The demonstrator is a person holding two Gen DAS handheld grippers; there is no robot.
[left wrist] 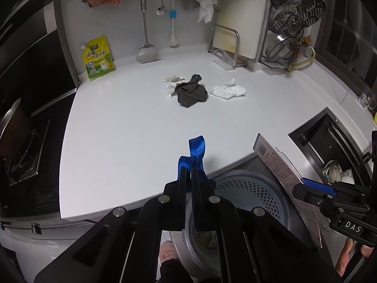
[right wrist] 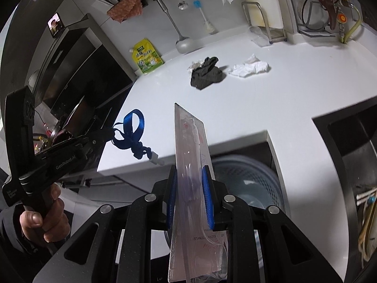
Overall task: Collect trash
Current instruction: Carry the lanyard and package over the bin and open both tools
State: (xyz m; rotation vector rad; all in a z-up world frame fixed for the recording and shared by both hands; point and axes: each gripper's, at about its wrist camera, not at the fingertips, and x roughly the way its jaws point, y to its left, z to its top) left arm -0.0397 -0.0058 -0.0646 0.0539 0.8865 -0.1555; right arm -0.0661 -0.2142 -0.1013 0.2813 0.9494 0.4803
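Note:
My left gripper is shut on a blue lanyard strap and holds it at the counter's front edge, above a grey perforated trash bin. It also shows in the right wrist view, with the strap dangling. My right gripper is shut on a flat clear plastic blister package, held upright over the bin. In the left wrist view the package hangs over the bin. On the white counter lie a dark crumpled cloth, a white crumpled tissue and another soiled tissue.
A yellow-green refill pouch leans on the back wall. A ladle, spoon and brush hang there. A cutting board rack and dish rack stand at the back right. A sink is at right, a stove at left.

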